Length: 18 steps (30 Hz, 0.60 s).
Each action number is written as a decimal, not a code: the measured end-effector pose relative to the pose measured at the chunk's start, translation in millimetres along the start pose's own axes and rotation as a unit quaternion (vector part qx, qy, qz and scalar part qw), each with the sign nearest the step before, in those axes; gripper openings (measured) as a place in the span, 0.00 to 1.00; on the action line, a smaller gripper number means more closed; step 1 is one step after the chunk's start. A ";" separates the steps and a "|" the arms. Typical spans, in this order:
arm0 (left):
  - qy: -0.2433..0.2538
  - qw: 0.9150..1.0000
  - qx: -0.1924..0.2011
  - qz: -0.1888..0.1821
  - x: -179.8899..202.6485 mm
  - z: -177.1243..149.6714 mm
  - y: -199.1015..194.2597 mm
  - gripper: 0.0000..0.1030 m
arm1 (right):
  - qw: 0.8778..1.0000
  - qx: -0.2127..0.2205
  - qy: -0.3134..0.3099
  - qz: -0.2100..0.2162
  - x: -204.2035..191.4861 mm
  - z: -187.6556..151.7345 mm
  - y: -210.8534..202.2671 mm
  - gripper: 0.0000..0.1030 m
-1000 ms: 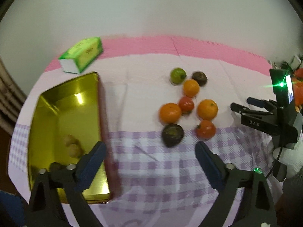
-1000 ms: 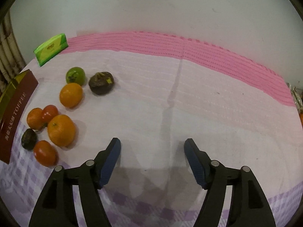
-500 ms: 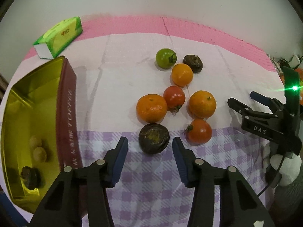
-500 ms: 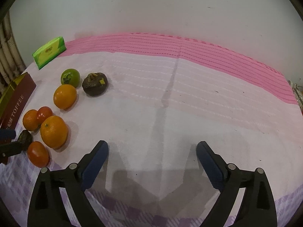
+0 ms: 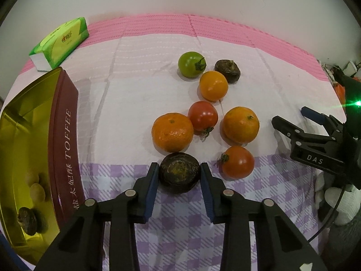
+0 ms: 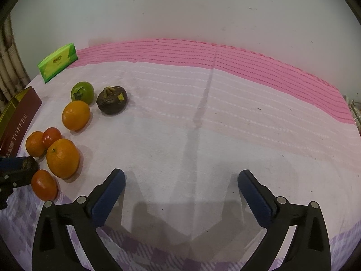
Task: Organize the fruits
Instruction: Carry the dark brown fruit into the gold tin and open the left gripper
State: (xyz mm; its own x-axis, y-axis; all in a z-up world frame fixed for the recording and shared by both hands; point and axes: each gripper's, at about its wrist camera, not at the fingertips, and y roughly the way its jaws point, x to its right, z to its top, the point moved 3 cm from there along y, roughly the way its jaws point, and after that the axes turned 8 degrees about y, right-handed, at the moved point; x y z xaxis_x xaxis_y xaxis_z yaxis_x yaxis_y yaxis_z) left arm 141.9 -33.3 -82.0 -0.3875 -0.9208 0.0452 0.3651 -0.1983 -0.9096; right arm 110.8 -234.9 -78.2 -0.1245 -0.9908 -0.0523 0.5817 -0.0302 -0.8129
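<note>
My left gripper (image 5: 179, 176) is shut on a dark wrinkled passion fruit (image 5: 179, 175) that rests on the cloth. Behind it lie two oranges (image 5: 172, 132) (image 5: 241, 125), two red tomatoes (image 5: 203, 115) (image 5: 238, 162), a smaller orange (image 5: 213, 85), a green tomato (image 5: 191, 64) and a second dark fruit (image 5: 227, 67). The gold toffee tin (image 5: 67, 135) stands open at the left with several fruits (image 5: 27, 220) inside. My right gripper (image 6: 180, 192) is open and empty over bare cloth, right of the fruit group (image 6: 63, 158).
A green tissue pack (image 5: 61, 43) lies at the back left near the wall. The pink mat (image 6: 225, 58) runs along the back edge. The right gripper body (image 5: 320, 144) sits at the right of the left wrist view.
My left gripper moved forward from beside the tin to the fruit and closed its fingers onto the dark passion fruit. The right gripper opened wider and stayed over the bare cloth.
</note>
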 end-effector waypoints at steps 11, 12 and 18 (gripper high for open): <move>-0.011 1.000 0.010 -0.003 -0.1 -6.7 -11.4 0.31 | 1.000 0.000 0.001 -0.001 -0.9 1.3 2.3 1.00; -0.012 1.000 0.011 -0.003 0.1 -7.0 -13.1 0.31 | 1.000 0.000 0.001 -0.001 -0.7 1.2 2.1 1.00; -0.012 1.000 0.023 -0.002 1.9 -8.1 -26.3 0.31 | 1.000 0.000 0.001 -0.001 -0.2 1.0 2.0 1.00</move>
State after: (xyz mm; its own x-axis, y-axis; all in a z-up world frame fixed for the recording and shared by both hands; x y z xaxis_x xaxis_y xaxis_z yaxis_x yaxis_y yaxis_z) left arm 124.7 -27.0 -61.3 -0.3690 -0.9275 0.0596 0.4026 -0.2173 -0.8892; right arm 112.8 -234.9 -79.2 -0.1283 -0.9904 -0.0519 0.5809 -0.0326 -0.8133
